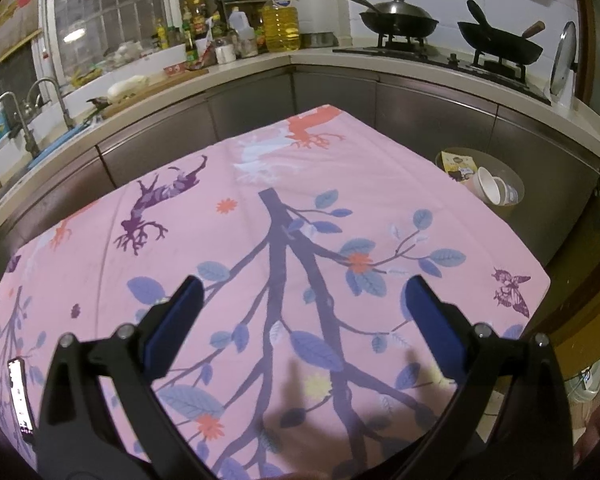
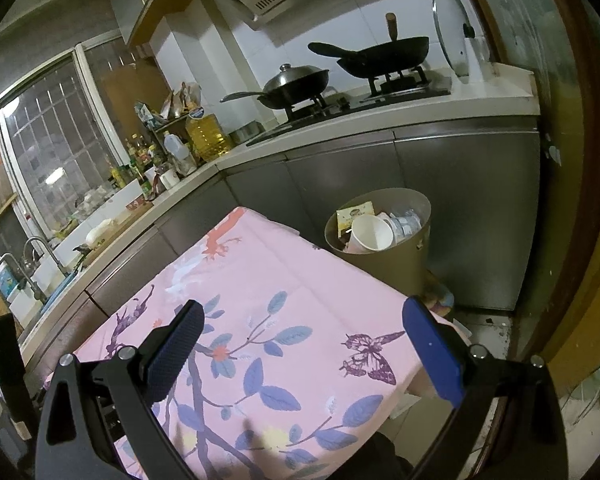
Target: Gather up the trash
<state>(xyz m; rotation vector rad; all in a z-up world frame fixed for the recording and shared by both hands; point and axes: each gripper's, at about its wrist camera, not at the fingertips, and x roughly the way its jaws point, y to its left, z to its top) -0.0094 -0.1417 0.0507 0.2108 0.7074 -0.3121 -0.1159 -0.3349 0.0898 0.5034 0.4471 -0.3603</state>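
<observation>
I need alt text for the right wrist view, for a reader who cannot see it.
The open right gripper hovers, holding nothing, over a table with a pink leaf-print cloth. Beyond the table's far corner a bin on the floor holds a white cup and wrappers; behind it a kitchen counter carries two woks.

The room is looking dim and a bit yellow; light is coming down from above and shining off the glass lid point(image 2: 456, 32) and the window point(image 1: 100, 12); soft shadows are falling on the pink cloth point(image 1: 260, 240) near the bottom; the edges are bending round and going black; things far away are looking a little fuzzy.
</observation>
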